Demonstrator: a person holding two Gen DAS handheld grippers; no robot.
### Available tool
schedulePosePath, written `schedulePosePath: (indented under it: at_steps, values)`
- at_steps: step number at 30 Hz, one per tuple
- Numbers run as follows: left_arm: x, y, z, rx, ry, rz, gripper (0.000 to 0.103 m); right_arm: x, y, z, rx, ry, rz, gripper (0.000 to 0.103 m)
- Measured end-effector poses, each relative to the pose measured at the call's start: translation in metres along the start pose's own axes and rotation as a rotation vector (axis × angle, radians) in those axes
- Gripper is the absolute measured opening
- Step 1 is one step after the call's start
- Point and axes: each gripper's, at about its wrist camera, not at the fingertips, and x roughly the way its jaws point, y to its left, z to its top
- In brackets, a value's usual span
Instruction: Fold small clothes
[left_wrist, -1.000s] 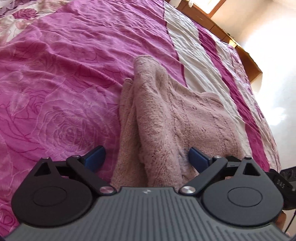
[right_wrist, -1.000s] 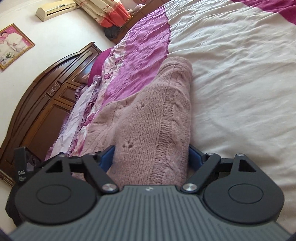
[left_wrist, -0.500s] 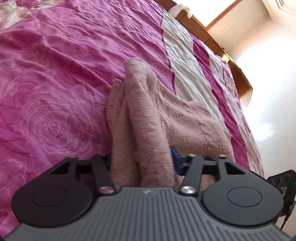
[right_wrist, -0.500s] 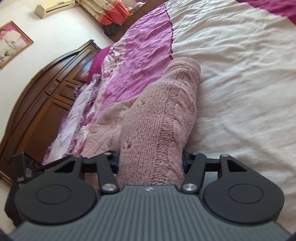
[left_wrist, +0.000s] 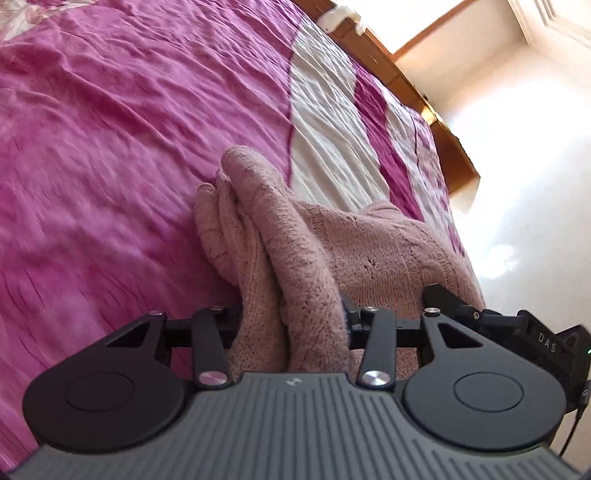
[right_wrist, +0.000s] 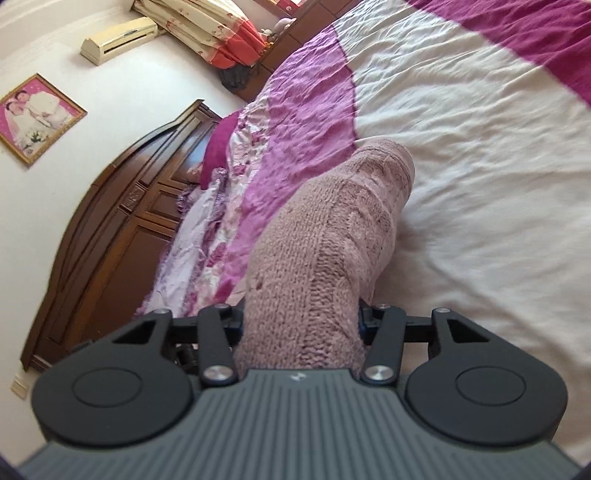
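On a bed (left_wrist: 110, 147) spread in magenta and cream, both tongs are clamped on a pink knitted sweater (left_wrist: 295, 240): left tongs (left_wrist: 291, 321) and right tongs (right_wrist: 299, 321) each pinch an end, the knit running away toward 12 o'clock.

White letters "DAS" on the black device (left_wrist: 546, 338) at the right edge of the left wrist view, small pale logo mark (no letters legible) on each grey gripper housing (left_wrist: 293, 382), air conditioner (right_wrist: 120, 38) badge too blurred to read
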Motion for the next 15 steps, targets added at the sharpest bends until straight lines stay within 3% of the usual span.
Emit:
schedulePosePath:
  at_steps: [7, 15]
  values:
    - [0.011, -0.035, -0.037, 0.078, 0.071, 0.003, 0.049, -0.048, -0.037, -0.014, 0.033, -0.038, -0.053, 0.052]
    - [0.024, -0.051, -0.053, 0.214, 0.100, 0.162, 0.050, -0.035, -0.081, -0.034, 0.093, 0.019, -0.097, 0.059]
